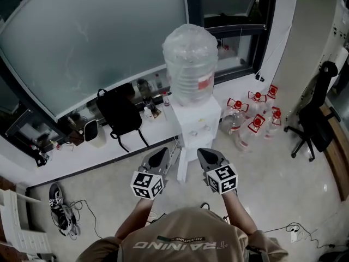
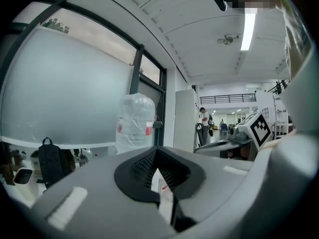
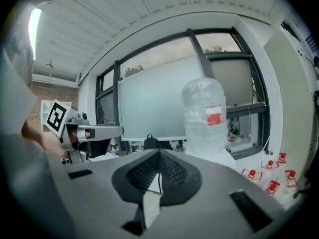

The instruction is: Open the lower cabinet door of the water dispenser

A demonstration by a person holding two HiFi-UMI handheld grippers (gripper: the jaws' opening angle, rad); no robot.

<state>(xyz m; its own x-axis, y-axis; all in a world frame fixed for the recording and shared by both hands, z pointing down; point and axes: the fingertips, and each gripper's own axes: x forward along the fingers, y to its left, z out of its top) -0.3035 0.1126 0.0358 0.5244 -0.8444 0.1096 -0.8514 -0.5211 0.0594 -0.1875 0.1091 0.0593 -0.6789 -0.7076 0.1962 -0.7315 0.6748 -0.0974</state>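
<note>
The white water dispenser point(image 1: 197, 125) stands against the window ledge with a large clear bottle point(image 1: 190, 64) on top. Seen steeply from above, its lower front point(image 1: 183, 167) shows only as a narrow strip between my grippers, so I cannot make out the cabinet door. My left gripper point(image 1: 163, 152) and right gripper point(image 1: 203, 152) hang side by side in the air in front of the dispenser, apart from it. Both have their jaws together with nothing between them. The left gripper view shows the bottle point(image 2: 135, 123) ahead of the shut left gripper point(image 2: 157, 151). The right gripper view shows the bottle point(image 3: 204, 118) beyond the right gripper point(image 3: 159, 152).
A black backpack point(image 1: 119, 112) leans on the ledge left of the dispenser. Several red-capped empty bottles point(image 1: 255, 122) stand on the floor to its right, and a black office chair point(image 1: 315, 119) is farther right. Shoes point(image 1: 58, 202) and cables lie at lower left, a power strip point(image 1: 294, 233) at lower right.
</note>
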